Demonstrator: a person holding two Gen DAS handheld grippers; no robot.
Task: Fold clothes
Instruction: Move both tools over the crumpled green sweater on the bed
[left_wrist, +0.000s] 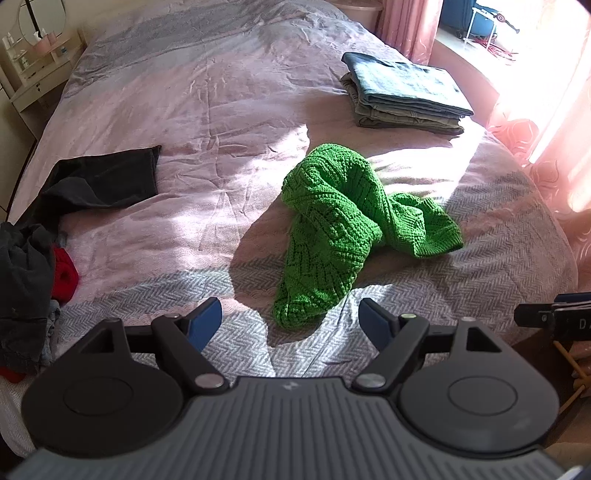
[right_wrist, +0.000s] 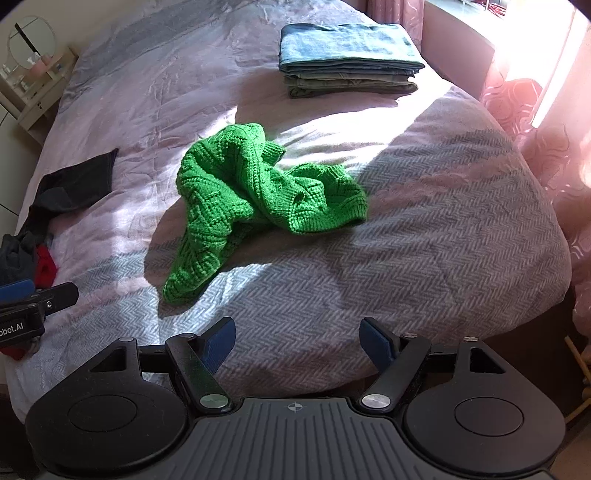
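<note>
Right wrist, green sweater (right_wrist: 258, 199) crumpled mid-bed (right_wrist: 443, 240), edges clear

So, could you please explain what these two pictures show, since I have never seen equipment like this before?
There is no robot arm here: a person holds a two-finger gripper in each hand, and a fisheye camera on each one looks forward along its fingers. One picture is from the left gripper, the other from the right gripper. The black shapes with blue pads at the bottom are those fingers. Both stand open and hold nothing.

Both look down at a bed with a pink and grey cover. In the middle lies a crumpled green knitted sweater, not yet folded. Beyond it sits a neat stack of folded clothes. At the left are a dark garment and a heap of dark and red clothes. Each gripper also shows at the edge of the other's view.
</note>
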